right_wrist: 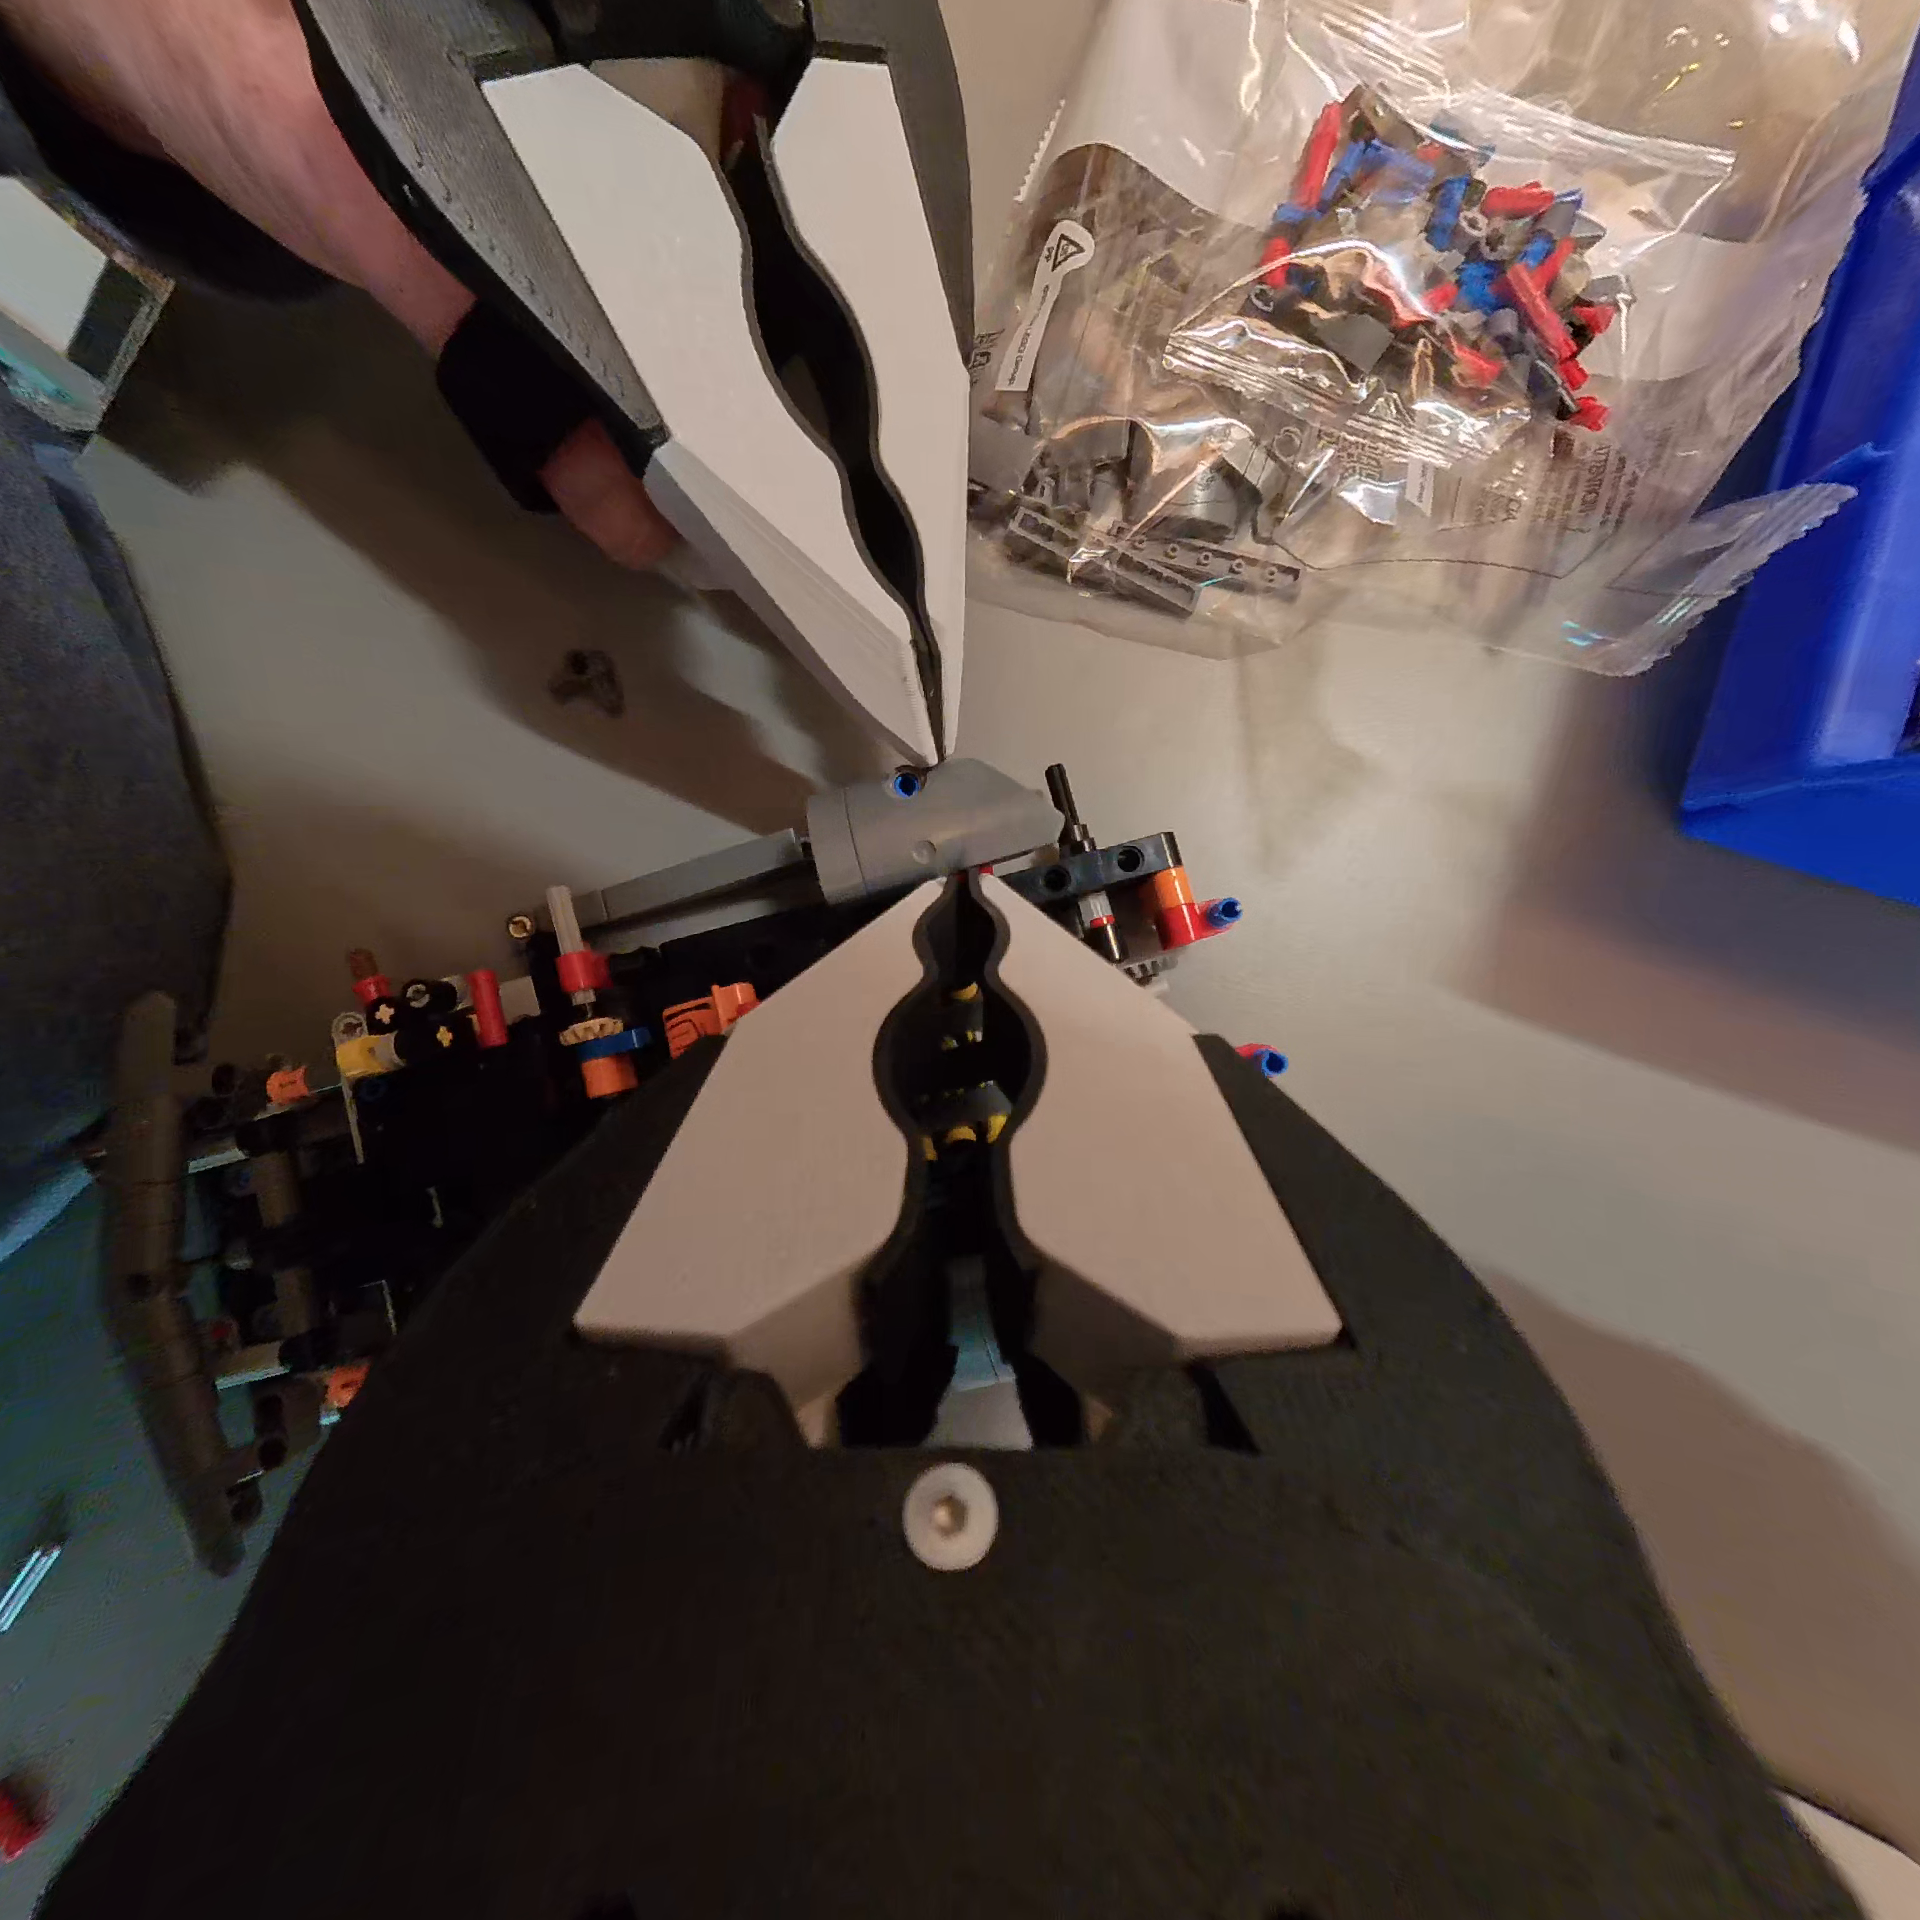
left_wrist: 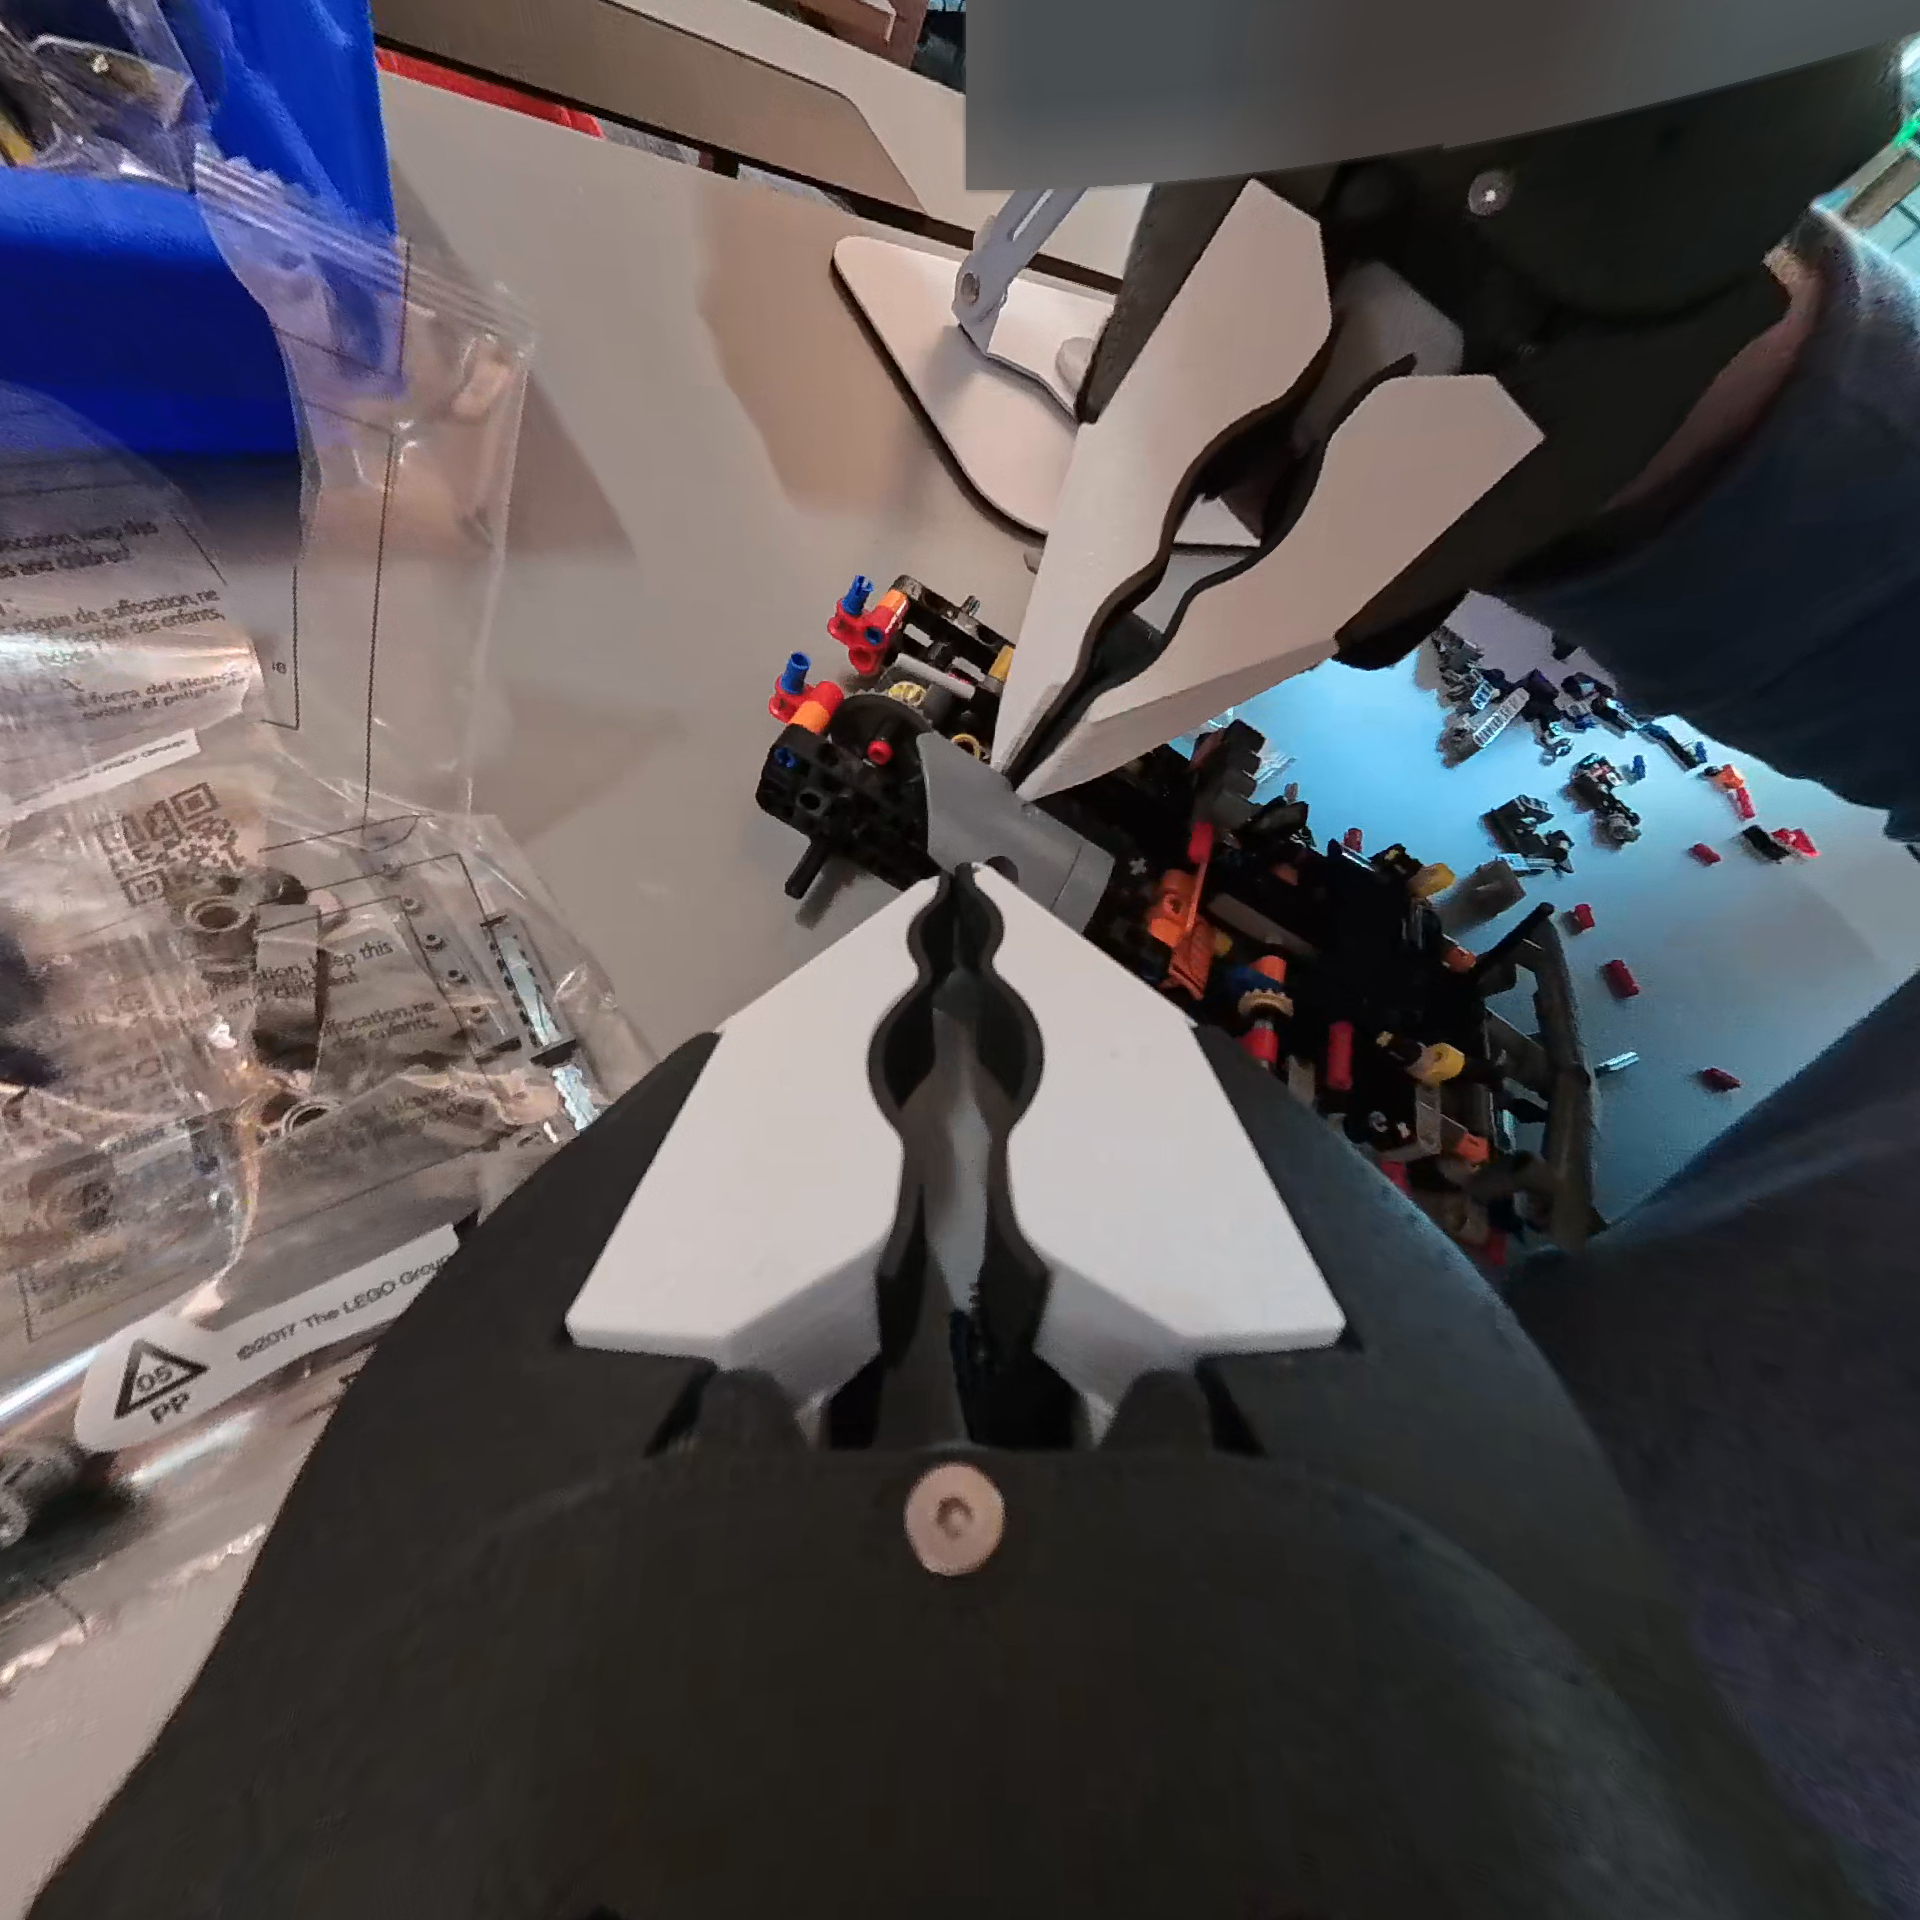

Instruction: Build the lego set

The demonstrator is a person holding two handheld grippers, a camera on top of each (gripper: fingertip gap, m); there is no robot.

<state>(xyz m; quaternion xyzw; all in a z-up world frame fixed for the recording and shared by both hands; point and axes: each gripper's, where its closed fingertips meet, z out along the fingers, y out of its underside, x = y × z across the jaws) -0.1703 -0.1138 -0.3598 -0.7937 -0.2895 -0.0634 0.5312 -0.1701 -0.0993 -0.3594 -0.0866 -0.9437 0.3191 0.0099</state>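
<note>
The lego model (left_wrist: 1299, 935) is a black frame with orange, red and yellow parts, lying on a pale table. It also shows in the right wrist view (right_wrist: 436, 1091). A grey curved piece (left_wrist: 987, 826) sits on its end, with a blue pin (right_wrist: 904, 781) in its top. My left gripper (left_wrist: 961, 881) is shut, tips against one side of the grey piece (right_wrist: 925, 831). My right gripper (right_wrist: 961, 881) is shut, tips against the opposite side. Each shows in the other's view: the right gripper (left_wrist: 1013, 774) and the left gripper (right_wrist: 935, 756). Nothing shows between either pair of tips.
Clear plastic bags of parts lie at the left (left_wrist: 260, 935) and at the upper right (right_wrist: 1403, 343), beside a blue bin (right_wrist: 1818, 623). Loose small pieces (left_wrist: 1610, 810) are scattered on a light-blue surface. A small dark piece (right_wrist: 587, 681) lies alone on the table. The grippers are tip to tip, or close to it. The left tips stand about 10 cm off the small dark piece (right_wrist: 587, 681).
</note>
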